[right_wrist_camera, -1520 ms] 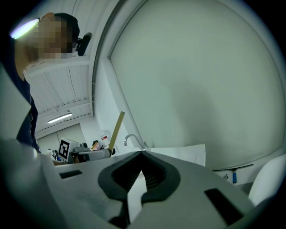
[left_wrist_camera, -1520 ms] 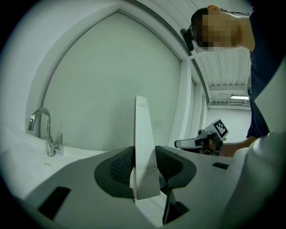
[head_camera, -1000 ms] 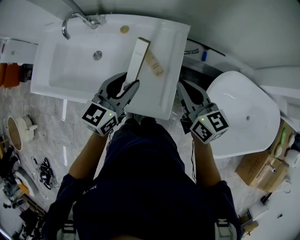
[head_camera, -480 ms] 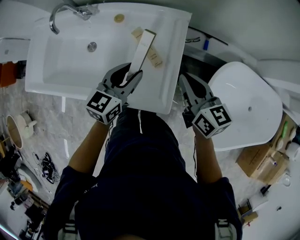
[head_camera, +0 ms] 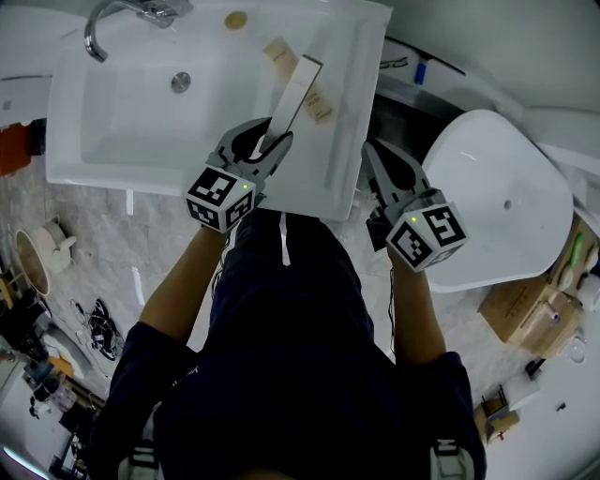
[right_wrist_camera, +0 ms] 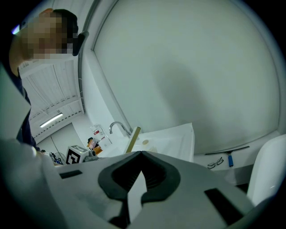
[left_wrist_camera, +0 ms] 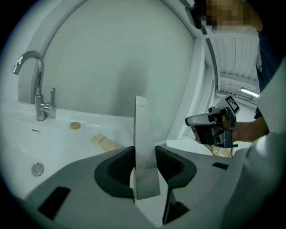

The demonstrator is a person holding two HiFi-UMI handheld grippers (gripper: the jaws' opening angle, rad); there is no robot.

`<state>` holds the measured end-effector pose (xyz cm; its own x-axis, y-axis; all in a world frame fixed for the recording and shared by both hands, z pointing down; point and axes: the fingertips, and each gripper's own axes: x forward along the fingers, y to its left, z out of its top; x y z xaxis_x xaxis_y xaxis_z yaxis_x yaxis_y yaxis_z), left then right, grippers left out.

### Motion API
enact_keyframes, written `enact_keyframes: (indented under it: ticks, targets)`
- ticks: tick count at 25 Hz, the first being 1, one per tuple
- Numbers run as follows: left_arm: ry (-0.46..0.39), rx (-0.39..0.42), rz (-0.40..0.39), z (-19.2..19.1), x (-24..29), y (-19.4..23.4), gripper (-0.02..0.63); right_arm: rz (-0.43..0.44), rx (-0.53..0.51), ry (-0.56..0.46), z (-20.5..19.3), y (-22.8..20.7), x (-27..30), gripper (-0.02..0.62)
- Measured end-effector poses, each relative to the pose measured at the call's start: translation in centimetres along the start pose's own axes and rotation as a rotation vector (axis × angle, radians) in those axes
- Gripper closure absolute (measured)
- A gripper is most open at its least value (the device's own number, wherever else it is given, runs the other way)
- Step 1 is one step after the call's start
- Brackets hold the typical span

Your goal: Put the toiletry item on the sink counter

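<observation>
Left gripper (head_camera: pixel 267 142) (left_wrist_camera: pixel 145 151): clamped on the lower end of a tall, slim white carton (head_camera: pixel 298 86) (left_wrist_camera: pixel 143 129), one pad against each side.
Tall, slim white carton: standing up out of the jaws, over the flat right-hand counter of the white ceramic sink (head_camera: pixel 349 122); contact with the counter not discernible.
Right gripper (head_camera: pixel 382 161) (right_wrist_camera: pixel 142 153): jaw tips pressed together, nothing between them; held off the sink's right edge, between the sink and the white toilet lid (head_camera: pixel 487 206).
Counter items: beige tube (head_camera: pixel 321 101) (left_wrist_camera: pixel 105 142) lying flat, partly behind the carton in the head view; round beige disc (head_camera: pixel 236 19) (left_wrist_camera: pixel 75 125) near the chrome tap (head_camera: pixel 108 21) (left_wrist_camera: pixel 38 89).
</observation>
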<state>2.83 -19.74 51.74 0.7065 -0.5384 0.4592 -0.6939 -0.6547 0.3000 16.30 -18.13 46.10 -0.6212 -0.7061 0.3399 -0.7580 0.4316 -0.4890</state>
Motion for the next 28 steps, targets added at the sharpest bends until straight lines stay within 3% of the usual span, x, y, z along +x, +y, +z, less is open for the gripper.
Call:
enact_keyframes:
  ticks: [10, 28]
  targets:
    - [0.079, -0.005, -0.013, -3.9, 2.1, 1.1, 0.437, -0.020, 0.024, 0.026, -2.0, -0.6, 0.5, 0.591]
    - [0.189, 0.044, 0.002, -7.0, 4.5, 1.1, 0.437, -0.047, 0.071, 0.041, -3.7, -2.2, -0.1, 0.591]
